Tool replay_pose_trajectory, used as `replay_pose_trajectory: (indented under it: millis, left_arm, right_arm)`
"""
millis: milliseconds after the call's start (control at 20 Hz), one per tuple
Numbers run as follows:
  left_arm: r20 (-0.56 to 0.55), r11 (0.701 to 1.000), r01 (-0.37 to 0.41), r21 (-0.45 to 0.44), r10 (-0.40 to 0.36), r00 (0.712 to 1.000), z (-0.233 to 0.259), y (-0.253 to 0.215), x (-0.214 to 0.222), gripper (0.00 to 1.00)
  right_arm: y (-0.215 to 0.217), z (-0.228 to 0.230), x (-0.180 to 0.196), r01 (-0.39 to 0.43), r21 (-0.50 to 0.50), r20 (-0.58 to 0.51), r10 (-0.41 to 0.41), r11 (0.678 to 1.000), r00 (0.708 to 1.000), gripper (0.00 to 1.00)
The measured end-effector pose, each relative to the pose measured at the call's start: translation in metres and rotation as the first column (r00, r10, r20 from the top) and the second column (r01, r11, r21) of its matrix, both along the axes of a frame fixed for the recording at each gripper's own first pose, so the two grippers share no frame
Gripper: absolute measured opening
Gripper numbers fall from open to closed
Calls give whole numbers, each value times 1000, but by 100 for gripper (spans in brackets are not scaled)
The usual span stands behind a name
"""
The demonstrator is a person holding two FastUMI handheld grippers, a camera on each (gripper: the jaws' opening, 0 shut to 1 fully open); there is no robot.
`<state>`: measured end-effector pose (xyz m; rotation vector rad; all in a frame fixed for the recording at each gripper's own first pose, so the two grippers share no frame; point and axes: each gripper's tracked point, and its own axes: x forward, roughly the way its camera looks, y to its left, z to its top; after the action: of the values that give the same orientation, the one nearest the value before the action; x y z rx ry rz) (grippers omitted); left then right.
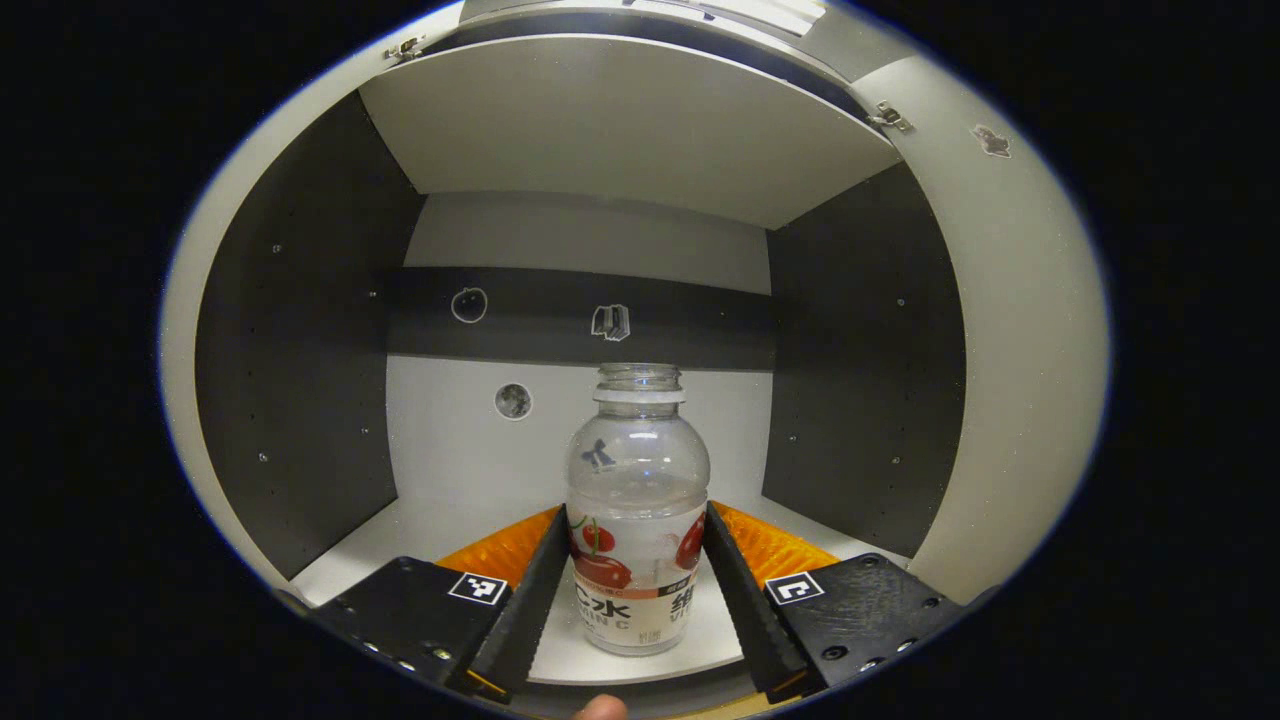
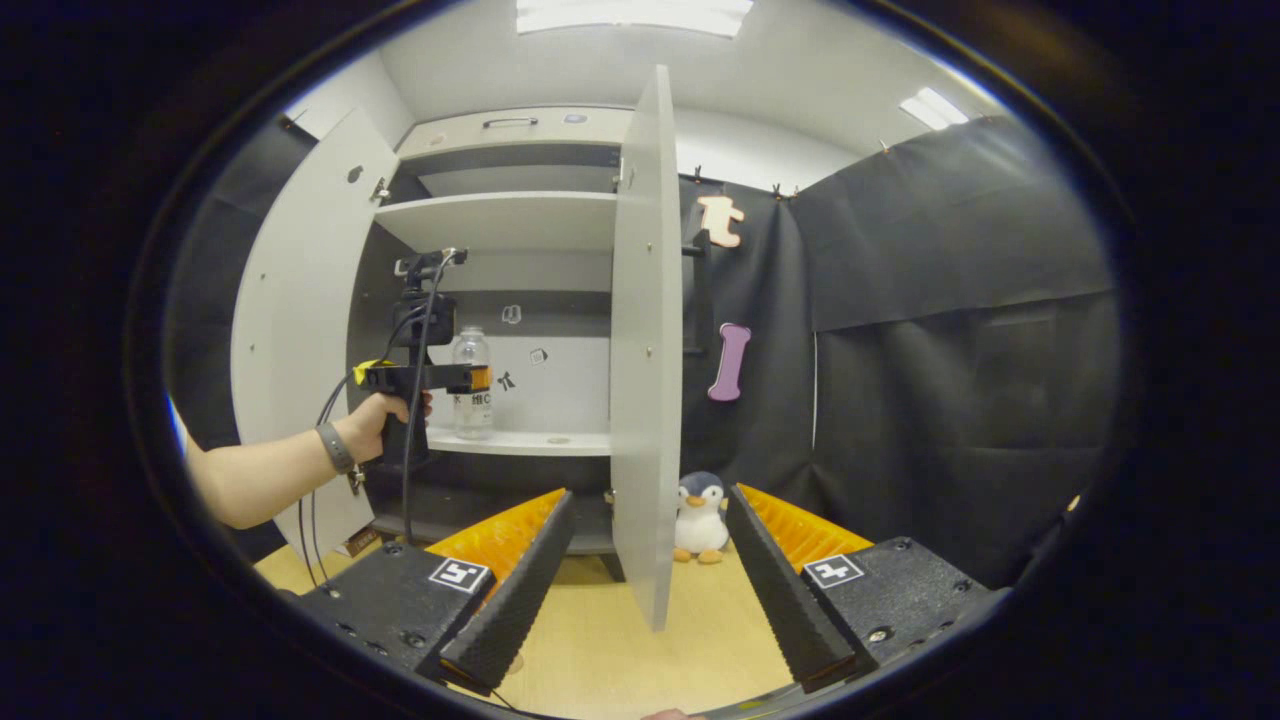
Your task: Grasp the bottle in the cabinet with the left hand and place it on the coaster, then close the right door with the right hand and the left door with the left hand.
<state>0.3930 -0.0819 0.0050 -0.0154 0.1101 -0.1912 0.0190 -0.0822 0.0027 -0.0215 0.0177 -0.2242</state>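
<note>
Upright, bottle between left gripper fingers — touching.

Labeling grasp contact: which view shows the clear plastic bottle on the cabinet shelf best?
Left gripper view: the clear plastic bottle stands upright, close and centred between the left tool's fingers. In the right gripper view the bottle is small and distant, partly hidden behind that tool.
</note>
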Motion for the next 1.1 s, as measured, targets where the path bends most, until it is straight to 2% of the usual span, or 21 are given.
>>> replay_pose_trajectory:
  millis: [300,550,600,700,750,800,850,900,950,1050,1100]
  left_arm:
    - [47,999,39,-34,-38,998,25,-1,-29,74]
    - [47,994,98,-54,-95,994,28,-7,-95,74]
    - [42,992,114,-58,-111,993,21,-10,-110,73]
    - [22,989,135,-61,-134,991,2,-14,-144,77]
    - [21,989,133,-66,-132,991,-9,-14,-160,74]
    - [27,990,125,-66,-124,992,-20,-13,-175,74]
    - [30,992,109,-59,-108,994,-32,-12,-188,77]
    - [33,994,96,-46,-95,995,-46,-11,-200,74]
    - [43,996,87,-28,-86,995,-62,-12,-214,74]
    - [56,997,76,-19,-75,996,-87,-15,-239,77]
    - [61,997,64,-32,-62,996,-101,-16,-253,77]
  right_arm:
    - [6,1,2,-23,2,4,23,1000,1000,99]
    - [15,4,2,-58,-5,10,58,998,998,99]
    - [18,4,2,-67,-3,12,67,998,998,96]
    - [22,6,2,-80,-3,18,80,997,997,96]
    - [25,7,2,-87,-3,18,88,996,996,99]
    - [28,7,2,-97,-2,19,97,995,995,96]
    - [31,8,2,-105,0,18,105,994,994,99]
    - [36,10,1,-117,1,21,117,993,993,96]
    - [40,13,0,-129,-1,22,129,992,991,99]
    - [45,13,-2,-146,-8,12,146,989,989,96]
    - [48,13,-4,-155,-5,8,155,988,988,99]
